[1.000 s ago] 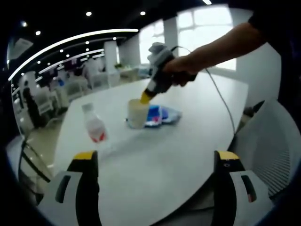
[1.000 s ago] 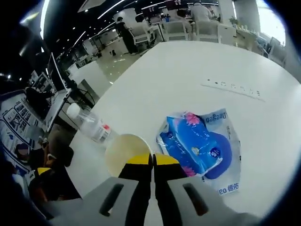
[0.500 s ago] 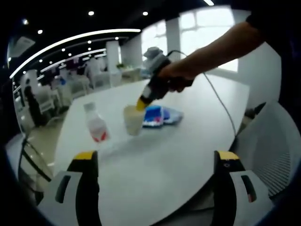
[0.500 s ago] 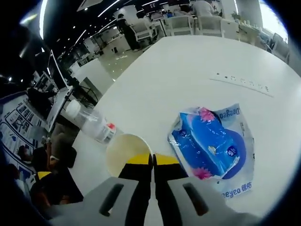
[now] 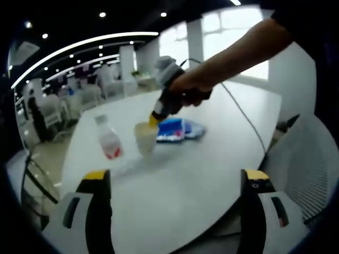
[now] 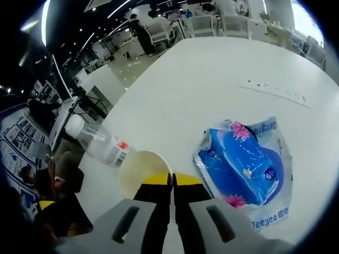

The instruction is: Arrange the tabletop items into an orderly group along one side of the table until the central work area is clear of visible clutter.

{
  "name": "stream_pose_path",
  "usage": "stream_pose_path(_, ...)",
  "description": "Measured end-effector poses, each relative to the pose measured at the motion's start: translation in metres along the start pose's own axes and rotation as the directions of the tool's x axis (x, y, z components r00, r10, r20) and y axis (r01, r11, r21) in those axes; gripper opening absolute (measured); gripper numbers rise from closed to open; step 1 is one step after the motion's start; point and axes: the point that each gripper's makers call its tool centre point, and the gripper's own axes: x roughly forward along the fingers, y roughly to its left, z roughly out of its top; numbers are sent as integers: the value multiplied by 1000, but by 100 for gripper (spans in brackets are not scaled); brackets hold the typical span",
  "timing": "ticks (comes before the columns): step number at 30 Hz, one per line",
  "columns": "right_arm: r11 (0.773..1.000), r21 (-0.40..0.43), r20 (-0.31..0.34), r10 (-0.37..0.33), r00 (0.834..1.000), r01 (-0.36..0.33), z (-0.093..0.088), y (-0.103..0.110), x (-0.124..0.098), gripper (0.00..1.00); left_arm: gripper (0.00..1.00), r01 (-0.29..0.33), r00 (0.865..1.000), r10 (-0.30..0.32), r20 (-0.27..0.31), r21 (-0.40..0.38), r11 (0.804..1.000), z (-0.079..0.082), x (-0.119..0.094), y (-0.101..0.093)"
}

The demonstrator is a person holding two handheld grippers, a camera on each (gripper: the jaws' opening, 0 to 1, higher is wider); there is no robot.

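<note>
In the right gripper view, the blue tissue pack point(image 6: 243, 166) bore white lettering along its clear wrapper edges that read roughly "Deeyeo", while the red label on the plastic bottle point(image 6: 98, 145) was too small to read.

Dim room, window glare, fisheye-warped, soft blur.

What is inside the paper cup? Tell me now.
In the right gripper view the paper cup shows a bare pale inner wall. The right gripper, shut on its near rim, covers part of the inside, so the bottom cannot be fully checked.
</note>
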Motion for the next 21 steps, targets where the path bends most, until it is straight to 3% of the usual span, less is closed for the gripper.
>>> stream_pose_path(21, 1000, 0, -53, -11, 999, 11, -1, 9, 22, 0, 98, -9, 1000, 9, -8, 0, 1000, -2, 0, 1)
